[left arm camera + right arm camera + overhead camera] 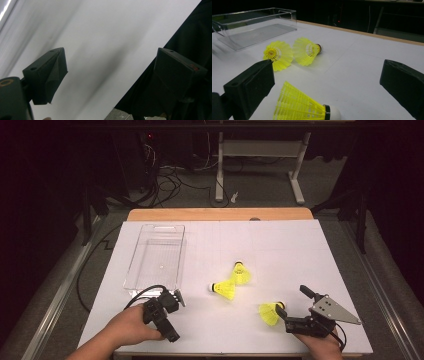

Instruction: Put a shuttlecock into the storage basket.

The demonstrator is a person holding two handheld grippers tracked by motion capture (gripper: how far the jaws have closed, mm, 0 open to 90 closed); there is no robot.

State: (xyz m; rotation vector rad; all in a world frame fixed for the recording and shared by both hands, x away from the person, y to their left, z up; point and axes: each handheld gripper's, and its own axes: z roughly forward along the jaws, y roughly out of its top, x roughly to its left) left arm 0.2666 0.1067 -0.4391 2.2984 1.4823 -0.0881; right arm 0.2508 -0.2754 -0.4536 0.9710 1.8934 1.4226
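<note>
Shuttlecock [304,107] lies between the wide-apart jaws of the low right gripper [295,312].

Glossy clear plastic tray [134,266], yellow plastic mesh shuttlecocks [298,105], matt white table cover [280,245]

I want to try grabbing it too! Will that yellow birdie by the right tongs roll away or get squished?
The nearest shuttlecock lies on its side, so a nudge would probably swing it around its round white nose rather than roll it straight. Its open mesh skirt looks thin and very light, so it likely bends if the open right tongs squeeze hard.
</note>
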